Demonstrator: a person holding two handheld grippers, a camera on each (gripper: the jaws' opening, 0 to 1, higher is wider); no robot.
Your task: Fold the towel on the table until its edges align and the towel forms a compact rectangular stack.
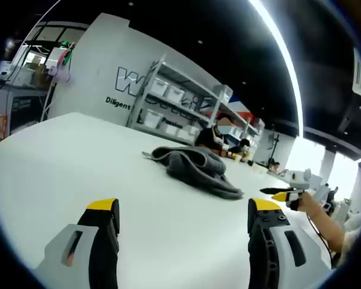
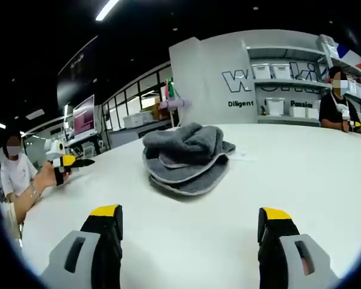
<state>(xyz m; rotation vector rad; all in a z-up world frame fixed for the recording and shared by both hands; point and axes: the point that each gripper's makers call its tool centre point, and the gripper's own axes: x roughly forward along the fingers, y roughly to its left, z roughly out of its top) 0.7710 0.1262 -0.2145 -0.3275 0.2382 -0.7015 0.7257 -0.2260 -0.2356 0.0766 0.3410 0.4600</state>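
Observation:
A crumpled grey towel (image 1: 195,167) lies bunched in a heap on the white table (image 1: 72,156), out in front of my left gripper (image 1: 183,211), which is open and holds nothing. In the right gripper view the same towel (image 2: 185,158) sits mid-table (image 2: 301,162), a little left of centre and well beyond my open right gripper (image 2: 189,220). Each gripper also appears in the other's view, held by a hand: the right gripper (image 1: 287,194) at the right of the towel, the left gripper (image 2: 71,161) at the left. Neither touches the towel.
Bare table surface surrounds the towel on all sides. Shelves with white bins (image 1: 168,93) stand against a grey lettered wall (image 2: 240,78) behind the table. A seated person (image 1: 216,135) is at the far edge, and another person (image 2: 15,171) is at the left.

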